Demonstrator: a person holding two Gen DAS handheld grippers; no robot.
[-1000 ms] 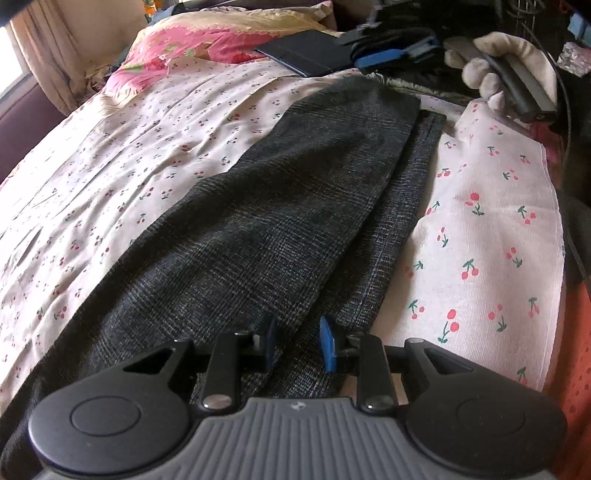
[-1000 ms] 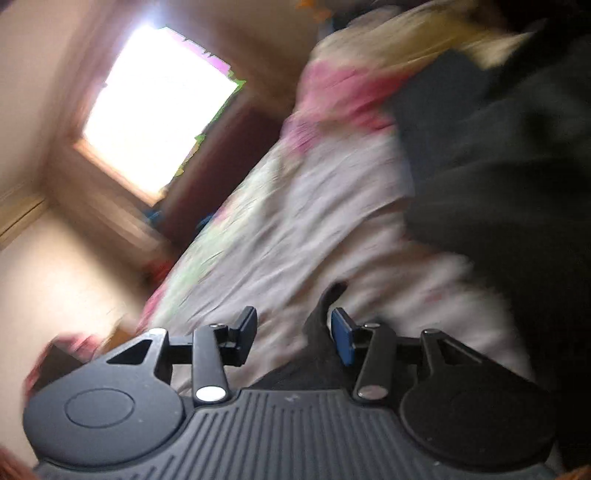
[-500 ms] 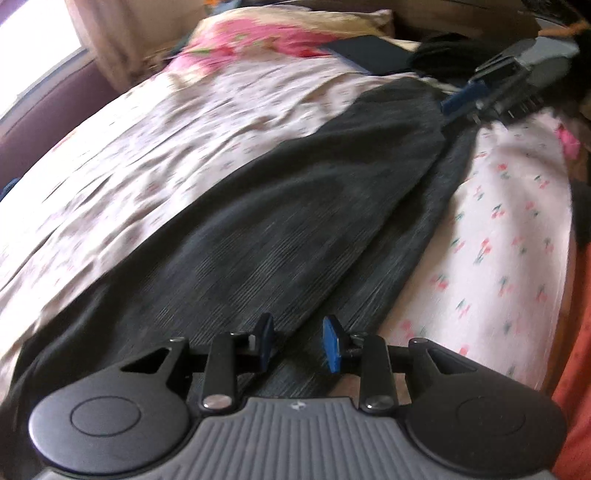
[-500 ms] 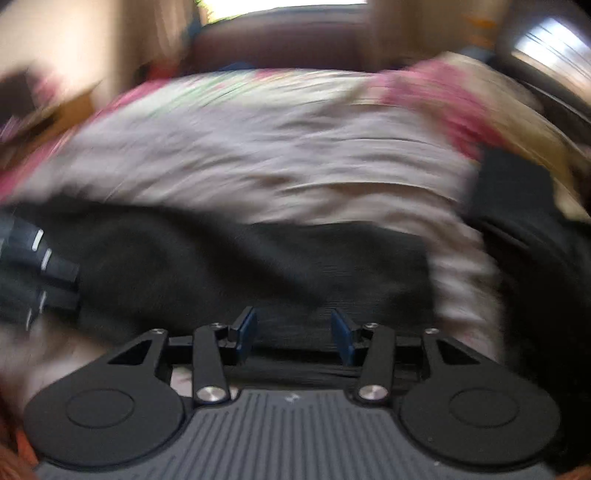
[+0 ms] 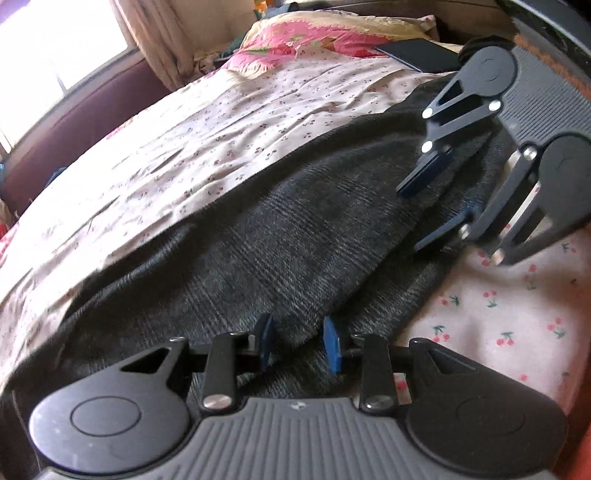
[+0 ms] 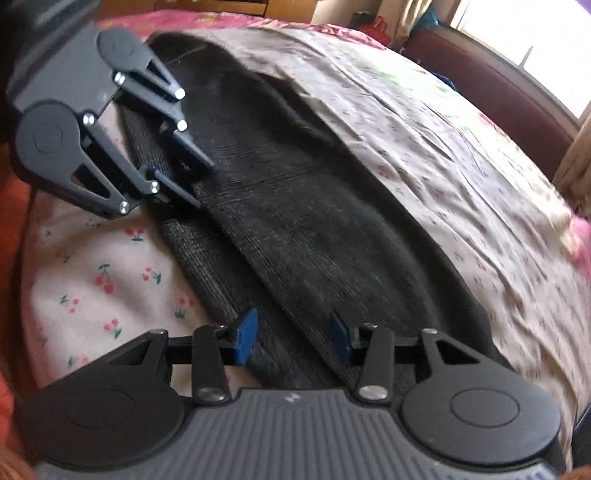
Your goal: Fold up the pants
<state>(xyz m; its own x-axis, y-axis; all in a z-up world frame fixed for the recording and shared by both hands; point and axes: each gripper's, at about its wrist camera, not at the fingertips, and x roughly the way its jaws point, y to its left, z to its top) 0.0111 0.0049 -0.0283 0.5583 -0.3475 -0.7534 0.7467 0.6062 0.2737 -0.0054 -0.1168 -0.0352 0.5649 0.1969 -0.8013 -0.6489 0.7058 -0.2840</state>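
Note:
Dark grey checked pants (image 5: 280, 236) lie lengthwise on the bed, one leg folded over the other. My left gripper (image 5: 299, 343) is open, low over one end of the pants, its blue pads on either side of the upper leg's edge. My right gripper (image 6: 293, 338) is open over the other end, also straddling the upper leg's edge (image 6: 280, 295). Each gripper shows in the other's view: the right one (image 5: 424, 214) at upper right, the left one (image 6: 201, 184) at upper left, both open and touching the fabric.
The bed has a cream sheet with small cherries (image 5: 229, 122). A white cherry-print cloth (image 5: 509, 302) lies beside the pants near the bed's edge. A pink floral pillow (image 5: 314, 33) and a dark flat item (image 5: 417, 51) sit at the head. A window (image 5: 48, 48) and maroon frame border the far side.
My right gripper swung round from facing the window and wall down to the pants' far end. My left gripper stayed at its end, open throughout.

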